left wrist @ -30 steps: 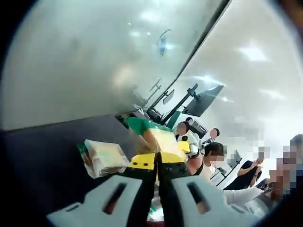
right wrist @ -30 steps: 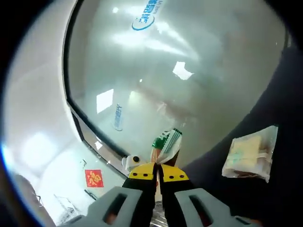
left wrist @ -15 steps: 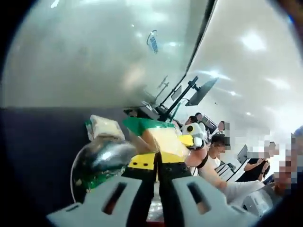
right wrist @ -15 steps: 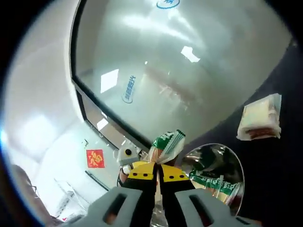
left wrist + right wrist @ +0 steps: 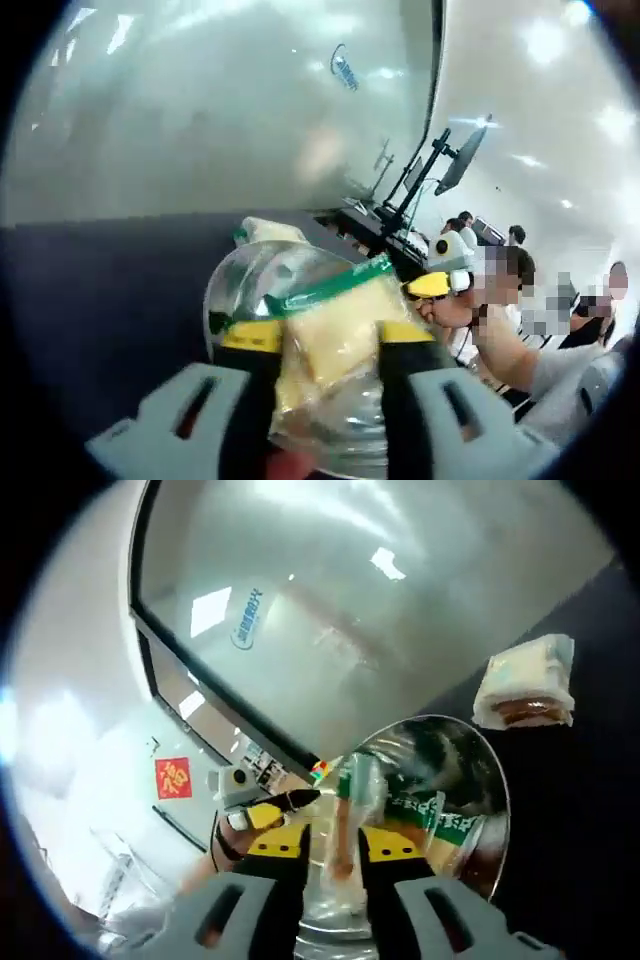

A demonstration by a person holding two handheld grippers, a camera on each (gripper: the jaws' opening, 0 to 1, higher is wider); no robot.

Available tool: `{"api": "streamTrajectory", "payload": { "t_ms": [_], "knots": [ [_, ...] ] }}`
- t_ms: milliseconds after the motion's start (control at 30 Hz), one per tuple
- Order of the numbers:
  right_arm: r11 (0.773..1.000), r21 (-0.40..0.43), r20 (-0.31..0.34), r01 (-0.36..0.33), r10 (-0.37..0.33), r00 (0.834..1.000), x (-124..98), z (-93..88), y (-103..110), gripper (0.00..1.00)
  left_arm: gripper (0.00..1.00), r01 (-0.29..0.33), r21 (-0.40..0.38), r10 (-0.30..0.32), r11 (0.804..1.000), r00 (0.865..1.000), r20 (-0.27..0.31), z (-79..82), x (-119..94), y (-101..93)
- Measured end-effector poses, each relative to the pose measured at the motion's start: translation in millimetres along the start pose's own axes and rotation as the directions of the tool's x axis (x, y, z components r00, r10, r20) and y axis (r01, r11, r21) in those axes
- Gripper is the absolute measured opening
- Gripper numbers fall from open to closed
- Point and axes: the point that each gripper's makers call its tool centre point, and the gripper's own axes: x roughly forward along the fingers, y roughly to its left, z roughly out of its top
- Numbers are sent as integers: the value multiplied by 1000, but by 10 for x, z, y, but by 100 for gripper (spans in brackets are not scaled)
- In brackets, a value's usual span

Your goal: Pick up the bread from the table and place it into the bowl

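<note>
Jaws of the left gripper [image 5: 328,336] and right gripper [image 5: 330,842] are spread; a bagged bread [image 5: 340,325] is seen between each pair, above the bowl [image 5: 455,755]. Beyond the bowl, another packet [image 5: 525,685] is seen on the dark table [image 5: 590,790], backed by frosted glass [image 5: 400,620].

Both views close on shared bowl [image 5: 222,300] [image 5: 450,742]; both face glass wall [image 5: 200,120] [image 5: 350,580]

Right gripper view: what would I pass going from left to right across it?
red sign → wrapped bread between the jaws → metal bowl → wrapped bread on the table
</note>
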Motion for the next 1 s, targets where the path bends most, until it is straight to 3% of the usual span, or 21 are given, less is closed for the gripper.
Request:
{"api": "streamTrajectory", "payload": {
  "t_ms": [33,100,200,233,267,400,433,533,567,700,833,900,1000],
  "knots": [
    [1000,-26,-12,2,-2,1000,-54,7,6,37,40,-24,22,24,999,1000,1,75,-51,61],
    [999,-43,10,0,0,1000,-167,99,15,27,32,-52,93,51,994,999,20,193,-77,117],
    [1000,-21,37,-6,7,999,-245,189,6,27,32,-22,42,21,999,999,42,241,-26,-8],
    [1000,-21,48,-20,21,999,-263,223,31,27,32,-10,19,10,1000,999,43,355,4,65],
    [999,-18,64,-29,30,998,-281,249,60,26,31,0,43,-2,999,999,52,405,41,48],
    [998,-4,124,-59,59,991,-343,452,71,26,29,49,55,-52,997,997,57,504,179,-93],
    [998,-4,143,-61,61,988,-364,519,59,26,27,52,105,-59,993,996,66,468,212,-191],
    [998,20,222,-56,50,974,-459,797,-51,26,25,87,139,-97,986,993,67,483,347,-422],
    [998,30,242,-48,39,969,-495,886,-112,26,25,99,97,-106,990,992,69,649,408,-310],
    [998,65,280,13,-31,960,-572,1161,-480,25,25,133,70,-138,989,987,87,911,673,-243],
    [988,136,278,67,-103,955,-567,1254,-916,25,25,159,44,-162,986,982,95,1181,994,-78],
    [975,193,257,114,-162,953,-512,1210,-1248,25,24,161,8,-161,987,984,77,1303,1216,222],
    [958,255,240,133,-196,951,-416,1163,-1612,25,21,154,-82,-151,985,988,43,1209,1478,565]
  ]
}}
